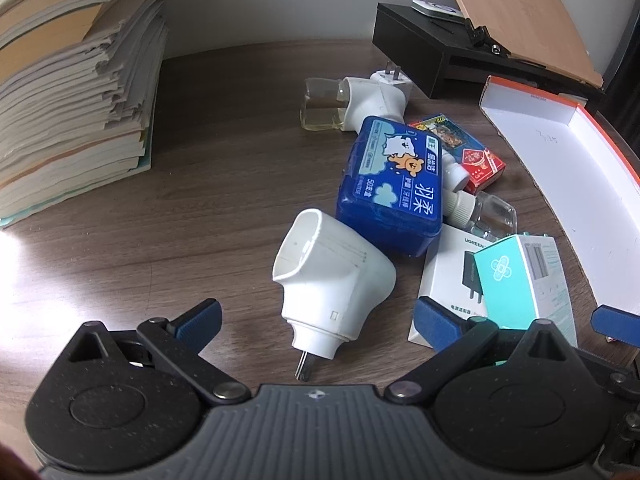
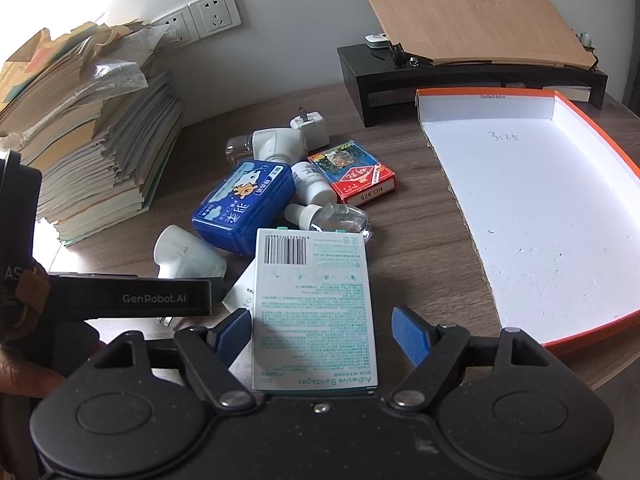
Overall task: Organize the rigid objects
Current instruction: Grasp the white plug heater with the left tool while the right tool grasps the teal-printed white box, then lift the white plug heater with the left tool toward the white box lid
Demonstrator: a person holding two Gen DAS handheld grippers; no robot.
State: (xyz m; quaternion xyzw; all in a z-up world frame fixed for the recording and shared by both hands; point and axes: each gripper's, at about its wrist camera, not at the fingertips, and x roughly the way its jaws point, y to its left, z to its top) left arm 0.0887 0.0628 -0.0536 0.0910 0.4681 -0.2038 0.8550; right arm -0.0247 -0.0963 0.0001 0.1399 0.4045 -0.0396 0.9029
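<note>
In the left wrist view the left gripper (image 1: 316,318) has its fingers (image 1: 200,316) spread wide and holds nothing; the white plug-in heater (image 1: 332,276) lies on its side between them, untouched, its 2 metal prongs pointing back toward the gripper. Just beyond it sits the blue tissue box (image 1: 390,188), with a second white plug unit and its glass bottle (image 1: 352,104) farther back, a red card pack (image 1: 464,148) and a small clear bottle (image 1: 480,210) to the right. A white UGREEN box (image 1: 448,284) lies by the right finger, the teal bandage box (image 1: 520,280) resting on it. A stack of books (image 1: 72,92) stands at the left of the wooden worktop (image 1: 180,240). In the right wrist view the right gripper (image 2: 324,338) is also released, fingers (image 2: 408,336) apart on either side of the bandage box (image 2: 314,308); the left finger is just beside its edge, though contact cannot be told, and the right one stands apart. The left gripper's arm crosses in at the left, in front of the heater. The orange-rimmed white tray (image 2: 560,216) lies at the right, holding nothing, and a black stand (image 2: 460,76) carries a wooden board (image 2: 468,12) behind it.
</note>
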